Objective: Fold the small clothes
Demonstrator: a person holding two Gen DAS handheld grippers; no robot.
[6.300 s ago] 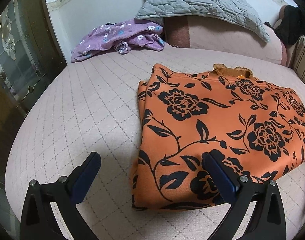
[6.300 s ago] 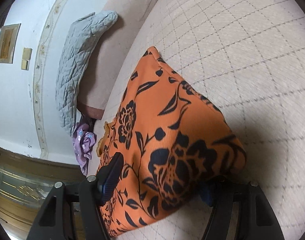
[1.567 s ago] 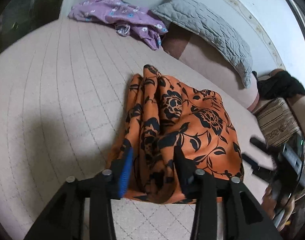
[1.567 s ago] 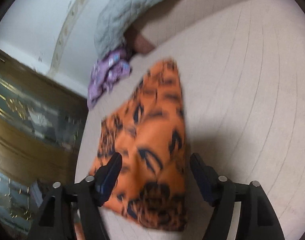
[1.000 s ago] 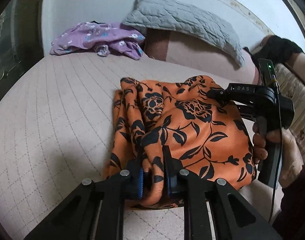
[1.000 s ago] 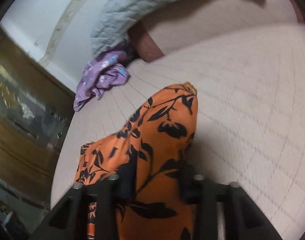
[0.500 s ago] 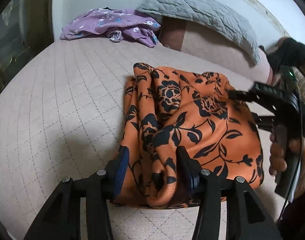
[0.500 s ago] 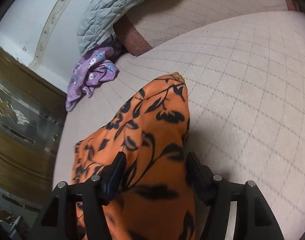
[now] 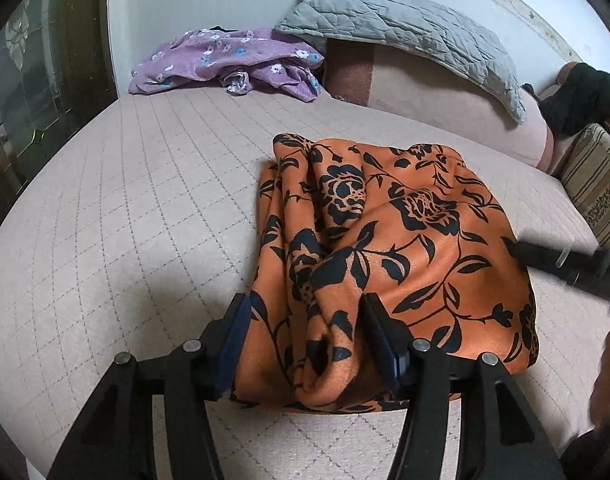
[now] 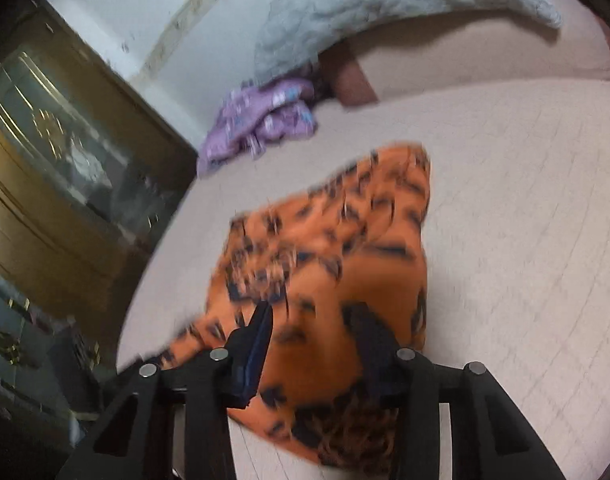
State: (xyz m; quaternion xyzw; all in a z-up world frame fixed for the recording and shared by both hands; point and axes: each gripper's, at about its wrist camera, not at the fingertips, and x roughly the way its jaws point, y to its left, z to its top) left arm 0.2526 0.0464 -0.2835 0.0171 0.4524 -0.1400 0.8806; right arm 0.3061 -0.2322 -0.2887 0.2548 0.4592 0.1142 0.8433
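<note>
An orange garment with black flowers (image 9: 389, 248) lies folded and rumpled on the quilted pink bed (image 9: 125, 208). My left gripper (image 9: 305, 320) is open, its jaws standing either side of the garment's near edge without pinching it. In the blurred right wrist view the same garment (image 10: 345, 248) lies under my right gripper (image 10: 313, 320), which is open with cloth between its jaws. The right gripper also shows as a dark blurred shape at the right edge of the left wrist view (image 9: 565, 264).
A purple flowered garment (image 9: 225, 60) lies crumpled at the back of the bed. A grey quilted pillow (image 9: 405, 24) rests on the pink bolster (image 9: 445, 96). A dark wooden cabinet with glass (image 9: 33, 80) stands at the left. A striped cushion (image 9: 597, 184) is at the right.
Both grippers have opened and let go of the garment, which they held pinched one second ago. The folded garment now rests on the bed. The right gripper is moving, blurring its view.
</note>
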